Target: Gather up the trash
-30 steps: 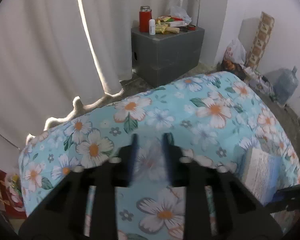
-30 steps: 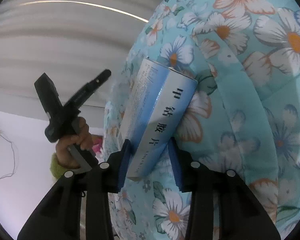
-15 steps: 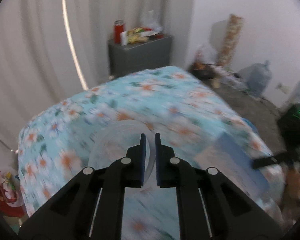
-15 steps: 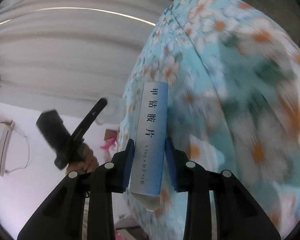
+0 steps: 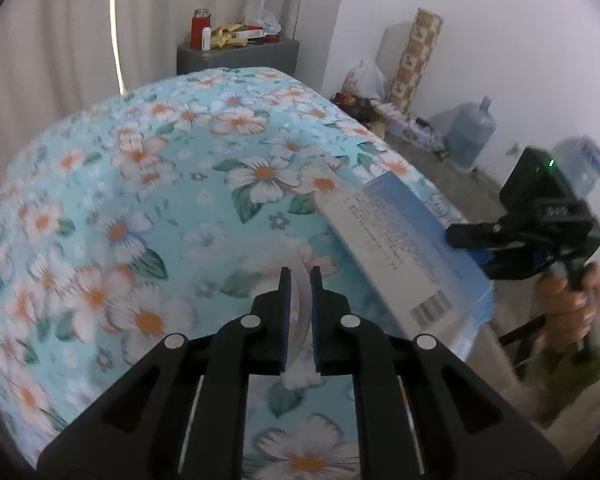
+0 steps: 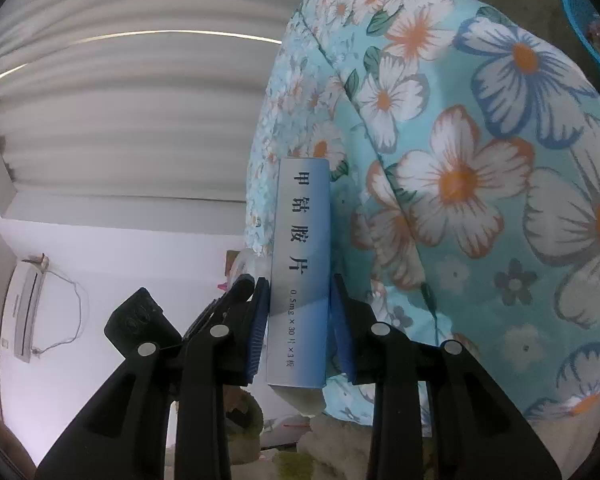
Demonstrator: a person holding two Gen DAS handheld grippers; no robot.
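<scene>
Floral bedspread (image 5: pixel 148 184) filled both views, left gripper (image 5: pixel 299 280) pinched a clear plastic piece (image 5: pixel 300 312), right gripper (image 6: pixel 298 296) clamped a blue medicine box (image 6: pixel 302 248), barcode visible only from left wrist.

Bed (image 5: pixel 148 184) w/ light-blue floral sheet, white-orange flowers; sheet drapes over edges. Grey cabinet behind it, cluttered w/ bottles, packets.
</scene>
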